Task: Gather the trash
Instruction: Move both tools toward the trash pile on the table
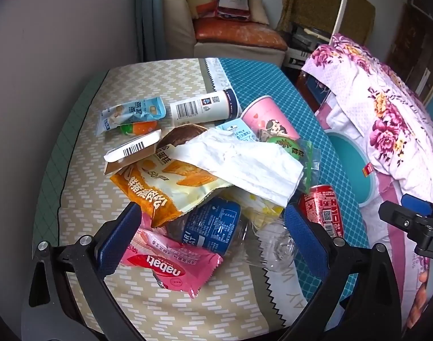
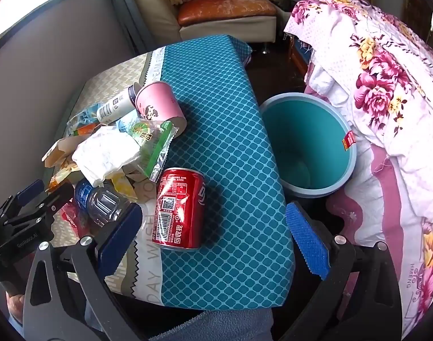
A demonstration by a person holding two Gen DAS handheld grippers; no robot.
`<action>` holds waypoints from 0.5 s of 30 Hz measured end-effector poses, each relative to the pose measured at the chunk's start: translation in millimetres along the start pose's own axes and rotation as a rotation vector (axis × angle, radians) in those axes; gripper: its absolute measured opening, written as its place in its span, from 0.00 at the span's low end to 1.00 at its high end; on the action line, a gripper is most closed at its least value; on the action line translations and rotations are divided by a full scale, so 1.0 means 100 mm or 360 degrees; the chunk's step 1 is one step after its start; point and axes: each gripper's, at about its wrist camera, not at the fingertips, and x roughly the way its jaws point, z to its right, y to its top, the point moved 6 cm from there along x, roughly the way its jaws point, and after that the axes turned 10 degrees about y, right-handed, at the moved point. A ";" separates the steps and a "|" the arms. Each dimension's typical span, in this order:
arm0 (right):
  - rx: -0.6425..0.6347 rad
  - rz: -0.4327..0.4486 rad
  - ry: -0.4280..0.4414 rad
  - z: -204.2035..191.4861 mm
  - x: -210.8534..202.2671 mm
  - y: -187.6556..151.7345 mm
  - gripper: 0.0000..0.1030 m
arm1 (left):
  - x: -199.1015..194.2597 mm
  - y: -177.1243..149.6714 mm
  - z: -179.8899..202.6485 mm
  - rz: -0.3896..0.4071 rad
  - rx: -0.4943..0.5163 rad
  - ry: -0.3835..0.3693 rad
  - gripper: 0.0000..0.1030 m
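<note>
Both our claws are spread and empty. The left gripper (image 1: 212, 233) hovers over the near end of the trash pile, its pads flanking the bottle (image 1: 216, 231) and pink wrapper (image 1: 171, 267). The right gripper (image 2: 213, 236) frames the red can (image 2: 179, 207), lying apart on the table (image 2: 230, 130). The bin (image 2: 307, 147) stands right, below the edge. We should likely lower squarely, pinch the can's sides, then lift clear.

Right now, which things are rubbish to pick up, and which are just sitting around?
Rubbish for the job:
red can
plastic bottle
pink wafer packet
white tissue
pink paper cup
teal bin, where it goes

Just lying about:
flowery blanket
sofa
tablecloth
</note>
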 end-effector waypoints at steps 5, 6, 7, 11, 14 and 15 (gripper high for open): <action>-0.0006 -0.0004 -0.0010 -0.03 0.00 0.03 0.94 | 0.03 0.00 0.00 -0.0002 0.0003 0.0000 0.97; -0.0007 -0.0007 -0.0013 -0.04 0.00 0.03 0.94 | 0.03 0.00 0.00 -0.0003 0.0002 0.0000 0.97; -0.0007 -0.0010 -0.0014 -0.04 0.01 0.04 0.94 | 0.03 0.00 0.00 -0.0004 0.0001 -0.0002 0.97; -0.0005 -0.0017 -0.0013 -0.05 0.02 0.05 0.94 | 0.04 -0.01 -0.02 0.0001 -0.0001 0.0001 0.97; -0.0005 -0.0022 -0.0014 -0.07 0.02 0.06 0.94 | 0.07 -0.01 -0.06 -0.0004 -0.0005 -0.0001 0.97; -0.0004 -0.0024 -0.0013 -0.07 0.02 0.06 0.94 | 0.07 -0.01 -0.05 -0.0005 -0.0004 -0.0001 0.97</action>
